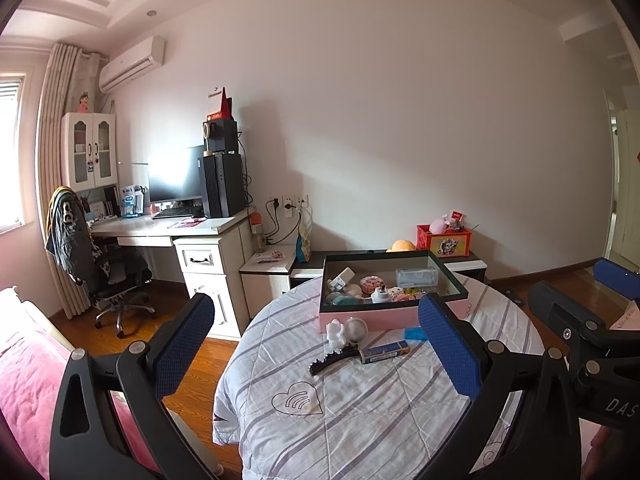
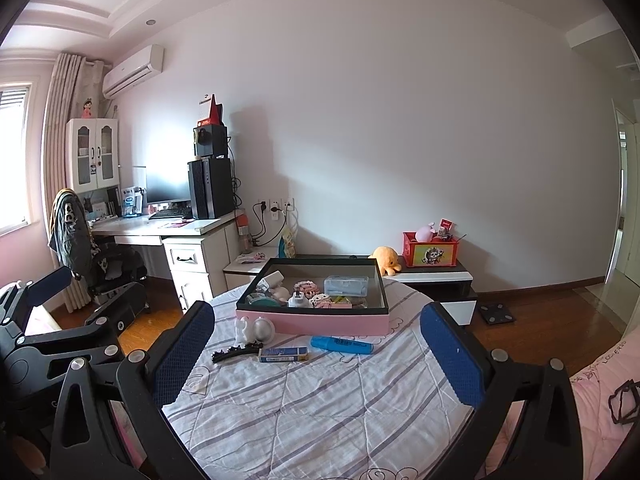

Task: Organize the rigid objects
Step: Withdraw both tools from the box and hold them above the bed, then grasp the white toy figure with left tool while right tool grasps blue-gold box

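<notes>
Nearest the cameras, both claws hang spread wide and empty over the near edge of the quilt-covered bed: the left claw on its own view, the right claw on its view, each with blue padded fingers well apart.

Beyond them, toward the far edge of the quilt, sits the pink box with a dark rim, already holding several small items. In front of its near wall lie the loose pieces yet to be put away: a white figurine and a silver ball touching the box's near-left corner, a black hair clip, a small blue-and-white carton just beside it, and a blue highlighter to the right.

The risks, as I judge them: the quilt is soft and uneven, so the ball may roll off toward the bed's left edge if nudged. The hair clip is thin and lies flat, so pads may pinch fabric with it. The figurine and ball touch, so closing on one likely shoves the other. The two claws are close together, and reaching for neighbouring pieces could make them collide. The box already looks crowded at its near side.
</notes>
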{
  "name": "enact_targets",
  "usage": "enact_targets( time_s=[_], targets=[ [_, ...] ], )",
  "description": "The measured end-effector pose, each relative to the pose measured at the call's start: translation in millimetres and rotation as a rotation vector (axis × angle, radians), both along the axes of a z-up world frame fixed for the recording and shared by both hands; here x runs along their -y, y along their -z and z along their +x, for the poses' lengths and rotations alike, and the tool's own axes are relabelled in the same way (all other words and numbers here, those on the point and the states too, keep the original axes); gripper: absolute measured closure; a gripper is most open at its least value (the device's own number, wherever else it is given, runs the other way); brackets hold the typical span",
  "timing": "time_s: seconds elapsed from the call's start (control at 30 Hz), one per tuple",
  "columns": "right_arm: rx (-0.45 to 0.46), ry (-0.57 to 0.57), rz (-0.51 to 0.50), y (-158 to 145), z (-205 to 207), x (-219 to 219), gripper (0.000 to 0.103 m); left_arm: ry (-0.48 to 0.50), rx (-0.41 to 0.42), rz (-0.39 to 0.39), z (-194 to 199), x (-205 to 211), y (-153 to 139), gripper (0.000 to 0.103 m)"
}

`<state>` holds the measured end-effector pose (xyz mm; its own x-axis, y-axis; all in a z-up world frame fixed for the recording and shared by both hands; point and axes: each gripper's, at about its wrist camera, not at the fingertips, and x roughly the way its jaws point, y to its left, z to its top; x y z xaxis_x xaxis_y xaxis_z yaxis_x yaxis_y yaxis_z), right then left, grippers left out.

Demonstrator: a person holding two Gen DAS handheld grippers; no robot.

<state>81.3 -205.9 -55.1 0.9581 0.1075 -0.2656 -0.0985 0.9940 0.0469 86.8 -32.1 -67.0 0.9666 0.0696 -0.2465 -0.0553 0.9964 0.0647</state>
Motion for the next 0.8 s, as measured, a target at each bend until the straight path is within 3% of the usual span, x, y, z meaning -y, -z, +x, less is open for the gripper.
enact_targets(
  time_s=[0.33, 0.8],
  targets=[
    [-0.081, 0.005, -0.001, 23.3, 28.7, -1.5, 0.0, 0.006, -0.093, 0.003, 36.2, 1.0, 29.8, 0.0],
    [-0.334, -0.044, -0.003, 109.6, 108.7, -13.1, 0.0, 0.012, -0.376, -0.045, 115.6, -18.4, 120.9, 0.0]
  ],
)
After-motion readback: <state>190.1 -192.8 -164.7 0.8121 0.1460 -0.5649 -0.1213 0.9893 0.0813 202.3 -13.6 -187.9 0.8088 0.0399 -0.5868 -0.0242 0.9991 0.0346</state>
